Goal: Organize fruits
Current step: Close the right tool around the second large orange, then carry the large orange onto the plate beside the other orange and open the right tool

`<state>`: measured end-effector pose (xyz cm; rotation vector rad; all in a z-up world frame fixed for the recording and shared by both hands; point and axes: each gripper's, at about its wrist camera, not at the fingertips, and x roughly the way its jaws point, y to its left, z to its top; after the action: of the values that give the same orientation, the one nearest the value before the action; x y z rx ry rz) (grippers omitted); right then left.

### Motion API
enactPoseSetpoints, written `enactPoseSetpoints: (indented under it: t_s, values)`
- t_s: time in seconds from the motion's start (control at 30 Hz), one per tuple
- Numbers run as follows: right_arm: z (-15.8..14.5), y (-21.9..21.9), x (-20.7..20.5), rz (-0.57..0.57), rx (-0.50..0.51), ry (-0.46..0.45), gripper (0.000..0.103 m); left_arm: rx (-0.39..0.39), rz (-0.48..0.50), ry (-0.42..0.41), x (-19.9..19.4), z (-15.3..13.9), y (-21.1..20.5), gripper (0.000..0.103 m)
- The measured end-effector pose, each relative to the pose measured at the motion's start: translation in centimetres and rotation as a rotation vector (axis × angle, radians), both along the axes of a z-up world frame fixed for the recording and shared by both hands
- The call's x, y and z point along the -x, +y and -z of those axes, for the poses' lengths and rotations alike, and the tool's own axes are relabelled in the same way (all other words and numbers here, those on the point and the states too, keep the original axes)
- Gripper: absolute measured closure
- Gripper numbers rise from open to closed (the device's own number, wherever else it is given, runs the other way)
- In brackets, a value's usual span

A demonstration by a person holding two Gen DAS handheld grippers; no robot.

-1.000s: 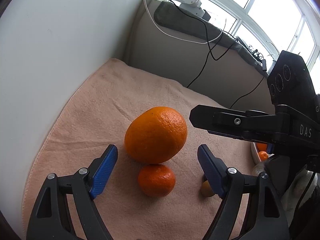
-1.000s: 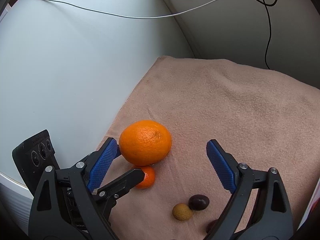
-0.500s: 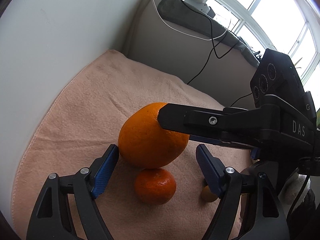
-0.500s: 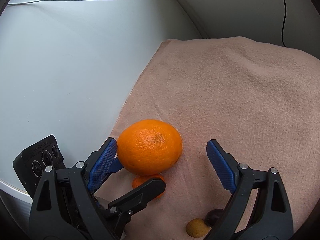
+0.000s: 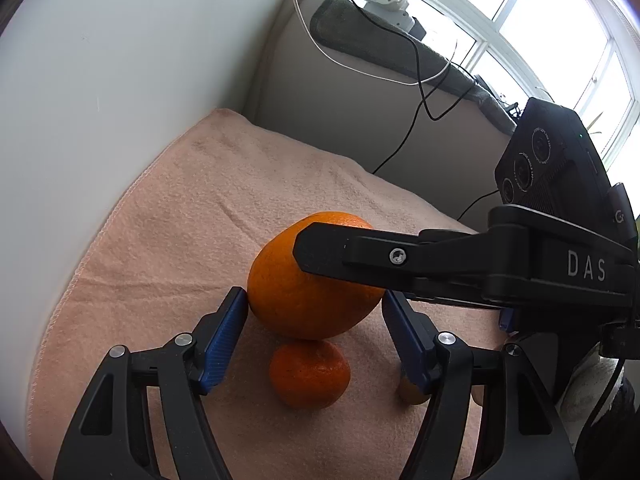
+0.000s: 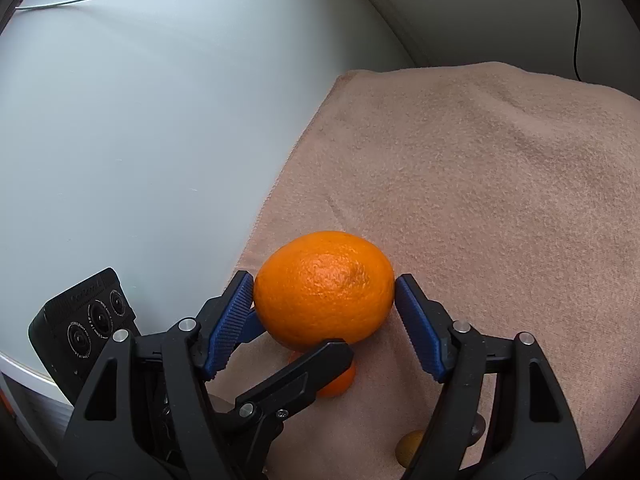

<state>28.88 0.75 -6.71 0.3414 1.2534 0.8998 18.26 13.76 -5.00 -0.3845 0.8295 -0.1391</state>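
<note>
At the left lies the smooth white table top (image 6: 140, 128), and on it a peach, nappy towel (image 6: 500, 184) whose stitched edge curves past the fruit. The left gripper (image 5: 314, 332) stands wide, its ribbed blue pads (image 5: 224, 340) either side of the fruit and closed on nothing, though the left pad seems to touch the skin of the large orange (image 6: 324, 288). That orange, oval and pebbled, sits on the towel near its left edge, just behind a small, smoother mandarin (image 5: 310, 374). The right gripper (image 6: 324, 300) brackets the large orange, both blue pads at or almost on the rind; whether it truly pinches cannot be told. To take it well, the pads should meet the widest girth, squeeze gently so the rind is not bruised, and lift straight up so the mandarin is not rolled; the left tool would best give way first. At the right, a small tan fruit (image 6: 410, 446) and a darker one (image 6: 478, 430) peep from behind the fingers.
</note>
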Motion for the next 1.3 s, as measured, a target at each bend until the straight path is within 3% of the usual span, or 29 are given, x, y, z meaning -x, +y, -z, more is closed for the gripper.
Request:
enactPoseSetpoints:
  t_s: [0.47, 0.83, 1.3]
  values:
    - [-4.0, -5.3, 2.2, 0.054, -0.051, -0.057, 0.028, -0.059, 0.045, -0.079, 1.7, -3.8, -4.0, 0.034]
    - [-6.1, -13.5, 3.8, 0.156, -0.072, -0.071, 0.028, -0.069, 0.131, -0.119, 2.4, -5.6, -10.6, 0.034]
    - [-6.7, -24.3, 5.2, 0.289, -0.050, -0.087, 0.028, -0.048, 0.289, -0.117, 2.6, -6.2, -19.4, 0.034]
